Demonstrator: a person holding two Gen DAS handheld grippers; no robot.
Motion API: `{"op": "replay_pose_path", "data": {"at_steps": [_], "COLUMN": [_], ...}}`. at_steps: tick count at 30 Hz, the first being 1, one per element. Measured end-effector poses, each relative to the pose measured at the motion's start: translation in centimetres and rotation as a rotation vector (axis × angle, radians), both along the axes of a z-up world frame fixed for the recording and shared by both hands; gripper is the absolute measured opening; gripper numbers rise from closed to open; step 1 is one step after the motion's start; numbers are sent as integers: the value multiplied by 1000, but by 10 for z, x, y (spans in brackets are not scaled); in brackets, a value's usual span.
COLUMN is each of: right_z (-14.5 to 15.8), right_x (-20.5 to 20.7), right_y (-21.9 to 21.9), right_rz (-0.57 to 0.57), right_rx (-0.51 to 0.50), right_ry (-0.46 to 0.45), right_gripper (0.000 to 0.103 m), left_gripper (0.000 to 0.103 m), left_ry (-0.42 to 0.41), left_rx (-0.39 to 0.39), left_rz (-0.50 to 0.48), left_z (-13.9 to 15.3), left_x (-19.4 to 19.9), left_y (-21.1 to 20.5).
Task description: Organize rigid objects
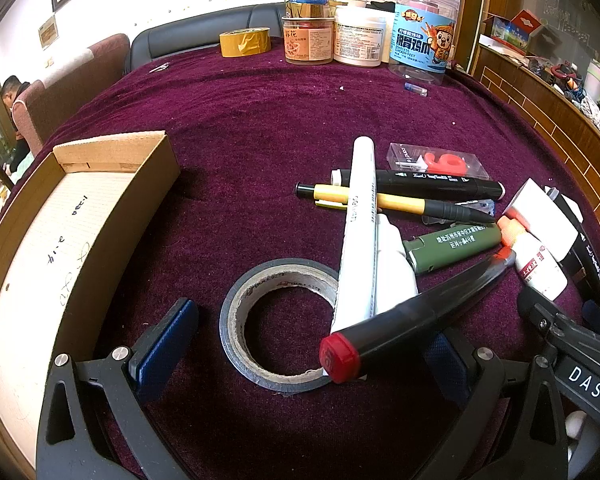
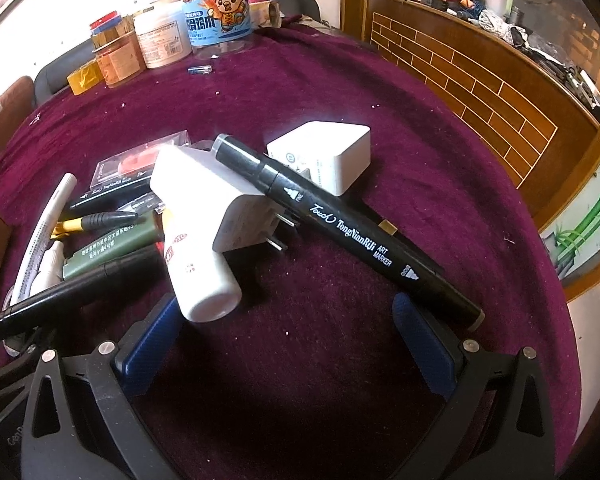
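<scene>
Near the worktop's left edge, sitting empty: cardboard box [image 1: 112, 184].
Both claws, left claw [image 1: 300, 344] and right claw [image 2: 284, 340], hovering apart, gripping nothing; still lying unsorted: pens [image 1: 400, 200], tape roll [image 1: 244, 320], charger [image 2: 332, 156].

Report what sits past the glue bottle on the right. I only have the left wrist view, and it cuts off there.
Observer: A white cube charger stands on the purple cloth, behind the black art marker.
Operator: Say what that marker rests on.
Observer: Its far end leans on a white plug adapter, whose two prongs point toward the camera.
Operator: Give me the right gripper.
Observer: The right gripper is open and holds nothing; the marker's near end lies close beside it.
</scene>
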State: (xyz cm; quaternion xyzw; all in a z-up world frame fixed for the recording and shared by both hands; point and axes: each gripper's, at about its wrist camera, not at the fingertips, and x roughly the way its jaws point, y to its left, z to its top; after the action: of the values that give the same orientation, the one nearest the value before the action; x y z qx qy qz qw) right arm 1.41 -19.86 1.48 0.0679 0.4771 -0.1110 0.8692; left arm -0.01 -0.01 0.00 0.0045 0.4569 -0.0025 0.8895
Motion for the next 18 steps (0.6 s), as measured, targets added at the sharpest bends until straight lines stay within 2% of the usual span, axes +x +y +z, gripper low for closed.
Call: {"op": "replay_pose_path", "data": {"at_steps": [18], "right_z": [-1], "right_x": [-3], "right_y": [3], "right_rz": [-27], "right_rx": [-18], "right_ry": [-11], "right_gripper": [103], "left_gripper": [102], "left_ry": [1], "left_rx": [1], "left_rz": [-3], "left_z": [0], "left_x": [0], "left_y": [0]}}
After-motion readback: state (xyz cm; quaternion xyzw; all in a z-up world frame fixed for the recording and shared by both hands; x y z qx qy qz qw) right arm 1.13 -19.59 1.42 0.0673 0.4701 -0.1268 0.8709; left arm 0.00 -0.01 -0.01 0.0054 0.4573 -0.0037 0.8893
